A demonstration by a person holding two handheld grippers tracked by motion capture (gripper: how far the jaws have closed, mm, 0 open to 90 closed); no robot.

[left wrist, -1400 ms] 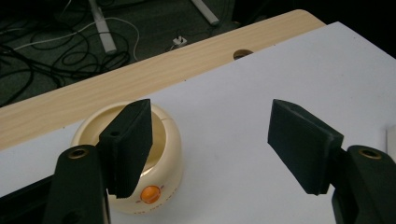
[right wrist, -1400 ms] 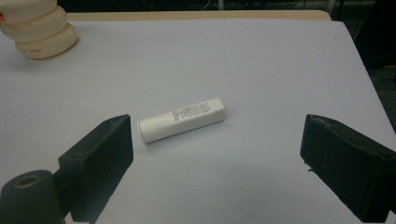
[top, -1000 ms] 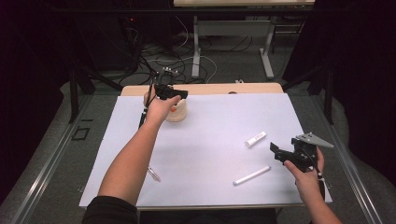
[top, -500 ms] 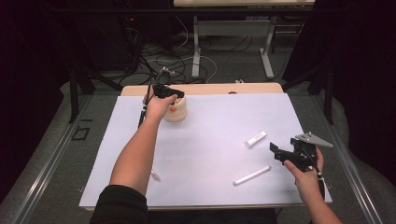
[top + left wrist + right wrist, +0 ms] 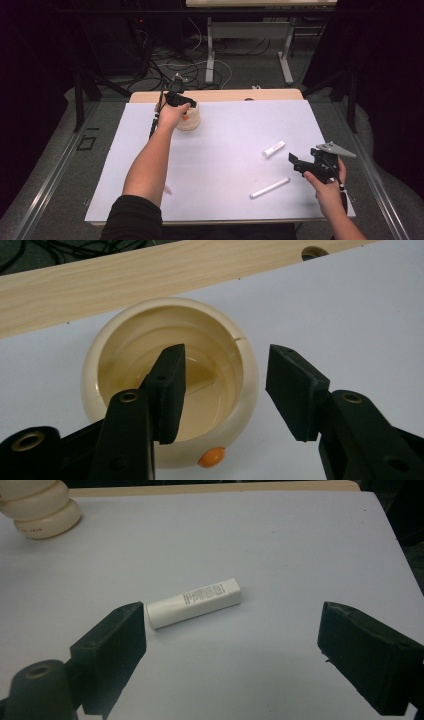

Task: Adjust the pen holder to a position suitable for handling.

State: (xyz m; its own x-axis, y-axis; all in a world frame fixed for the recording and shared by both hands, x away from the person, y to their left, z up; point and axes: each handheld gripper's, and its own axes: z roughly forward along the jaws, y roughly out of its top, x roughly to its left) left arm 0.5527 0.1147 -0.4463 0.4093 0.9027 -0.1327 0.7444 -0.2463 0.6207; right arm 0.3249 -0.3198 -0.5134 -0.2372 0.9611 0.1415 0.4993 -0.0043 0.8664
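Left claw (image 5: 222, 390) hangs spread over the cream round ribbed plastic cup (image 5: 170, 385) at the worktop's (image 5: 225, 150) eleven o'clock, one jaw inside the rim, one outside. Right claw (image 5: 232, 655) is spread wide at four o'clock, empty, near the short white printed tube (image 5: 194, 603). A long white stick (image 5: 270, 188) lies at five o'clock.

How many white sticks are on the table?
2. A short tube lies right of centre, ahead of the right gripper. A long stick lies nearer the front edge. A small clear thing by the left arm is too tiny to tell.
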